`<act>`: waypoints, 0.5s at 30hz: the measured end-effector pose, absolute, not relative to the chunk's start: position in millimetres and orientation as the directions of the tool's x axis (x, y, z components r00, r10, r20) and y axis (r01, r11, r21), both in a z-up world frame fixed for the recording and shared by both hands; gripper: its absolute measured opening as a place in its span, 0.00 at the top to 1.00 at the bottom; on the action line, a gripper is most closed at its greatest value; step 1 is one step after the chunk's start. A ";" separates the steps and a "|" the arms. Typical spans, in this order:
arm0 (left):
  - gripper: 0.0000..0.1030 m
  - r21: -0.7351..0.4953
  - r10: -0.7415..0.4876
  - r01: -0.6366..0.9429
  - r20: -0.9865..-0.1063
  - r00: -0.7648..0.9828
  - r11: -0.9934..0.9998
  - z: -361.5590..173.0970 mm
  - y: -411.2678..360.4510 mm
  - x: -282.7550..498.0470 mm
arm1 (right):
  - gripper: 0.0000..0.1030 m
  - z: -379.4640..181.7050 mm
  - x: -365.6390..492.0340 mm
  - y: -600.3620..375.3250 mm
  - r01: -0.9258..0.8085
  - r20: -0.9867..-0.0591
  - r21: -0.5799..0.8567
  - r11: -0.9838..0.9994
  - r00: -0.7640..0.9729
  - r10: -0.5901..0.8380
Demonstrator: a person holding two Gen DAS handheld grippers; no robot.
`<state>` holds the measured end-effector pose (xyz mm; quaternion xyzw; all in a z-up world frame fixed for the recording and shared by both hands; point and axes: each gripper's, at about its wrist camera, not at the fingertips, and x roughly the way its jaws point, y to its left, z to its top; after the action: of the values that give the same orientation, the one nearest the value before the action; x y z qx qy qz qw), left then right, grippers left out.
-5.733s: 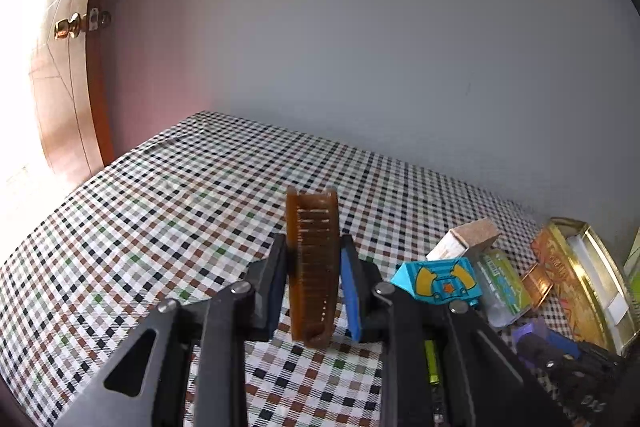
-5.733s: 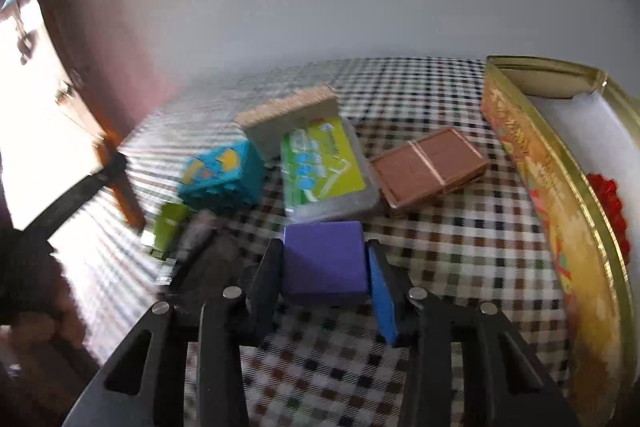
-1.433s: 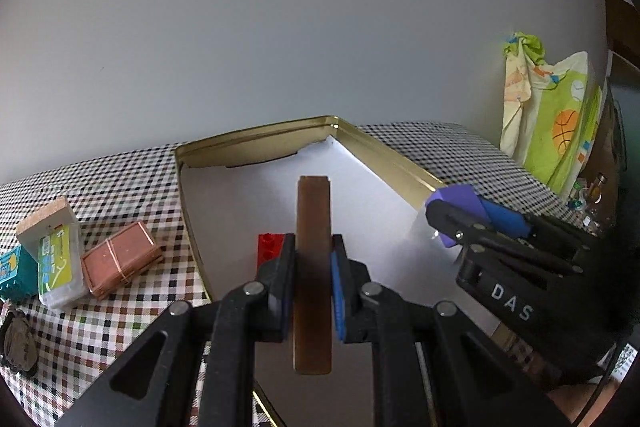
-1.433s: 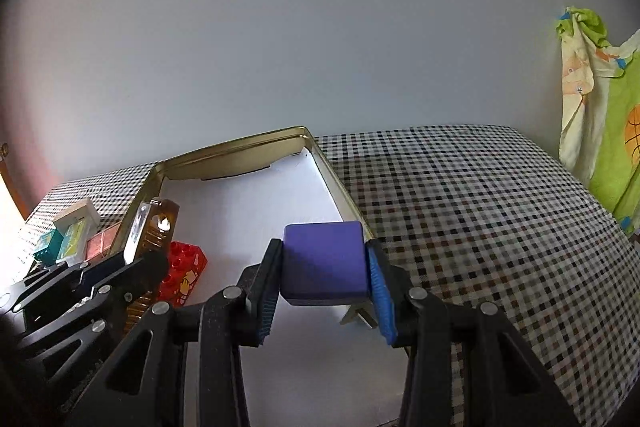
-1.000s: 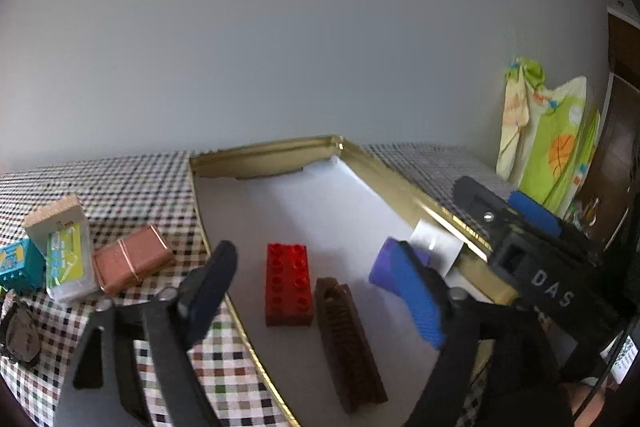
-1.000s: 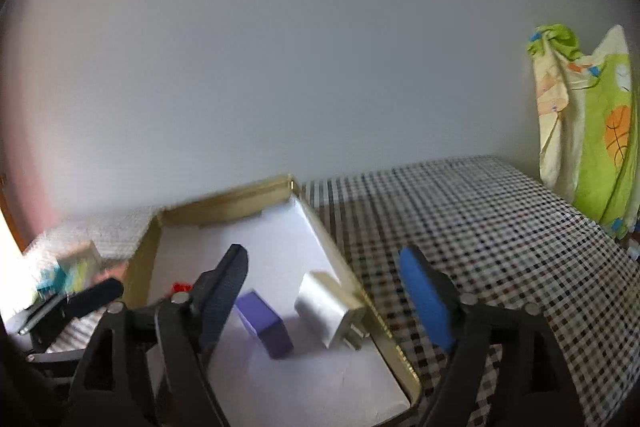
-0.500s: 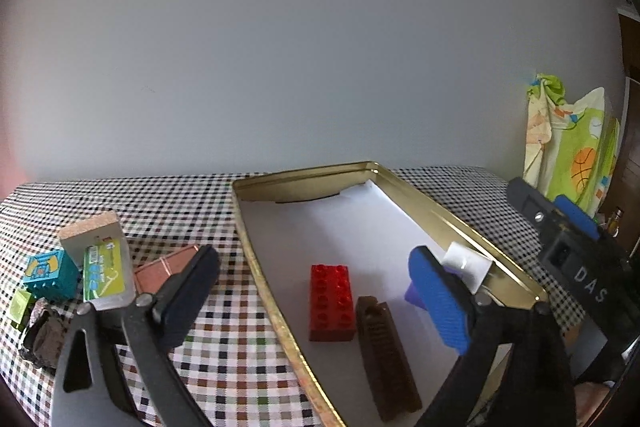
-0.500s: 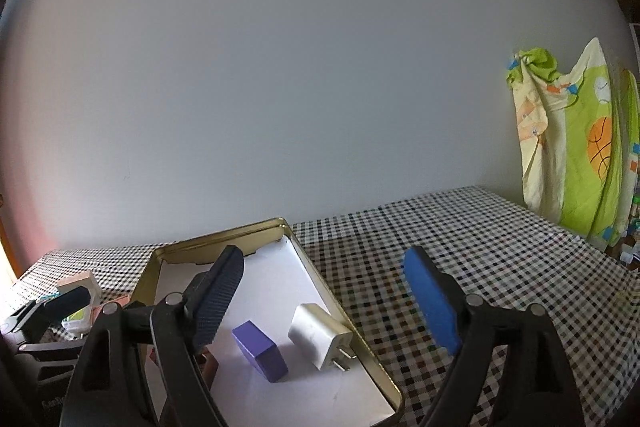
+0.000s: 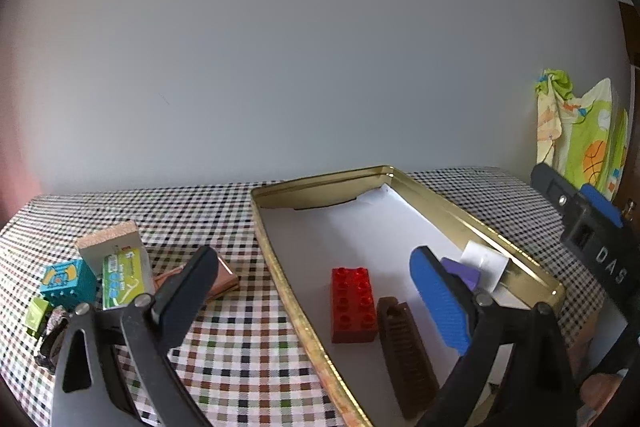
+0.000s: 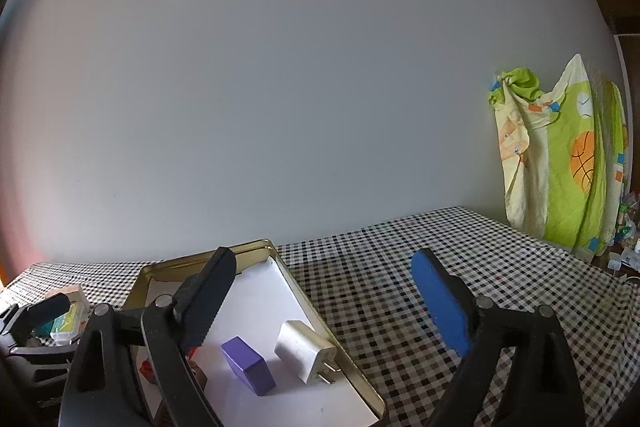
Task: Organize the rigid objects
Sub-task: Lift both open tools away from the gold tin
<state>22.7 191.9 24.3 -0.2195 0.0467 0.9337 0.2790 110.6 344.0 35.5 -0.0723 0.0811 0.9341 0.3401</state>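
Observation:
A gold tin tray [image 9: 280, 267] with a white liner sits on the checkered table. In it lie a red brick [image 9: 353, 303], a brown comb [image 9: 404, 351], a purple block [image 10: 248, 365] and a white charger [image 10: 306, 349]. My left gripper [image 9: 316, 299] is open and empty above the tray's near left side. My right gripper [image 10: 324, 303] is open and empty, raised over the tray's right rim [image 10: 320, 323]; it also shows at the right edge of the left wrist view [image 9: 588, 231].
Left of the tray lie a copper box [image 9: 224, 277], a green-labelled clear case [image 9: 122, 275], a cork-topped block [image 9: 108, 237], a teal brick [image 9: 68, 281], a small green piece [image 9: 37, 311] and a dark object [image 9: 52, 337]. A bright cloth [image 10: 560, 163] hangs at the right.
Both grippers opened, leaving the comb and the purple block lying in the tray. Since then both have lifted and drawn back, staying open.

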 end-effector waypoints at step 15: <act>0.05 -0.004 0.448 -0.494 -0.424 -0.787 -0.870 21.7 148.5 11.2 | 0.11 34.7 111.5 335.7 -0.656 -0.183 0.091 -0.749 -0.751 0.635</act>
<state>11.2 148.5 21.7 -0.2106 0.0535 0.9437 0.2496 111.5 335.7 34.7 -0.0702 0.0747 0.9326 0.3460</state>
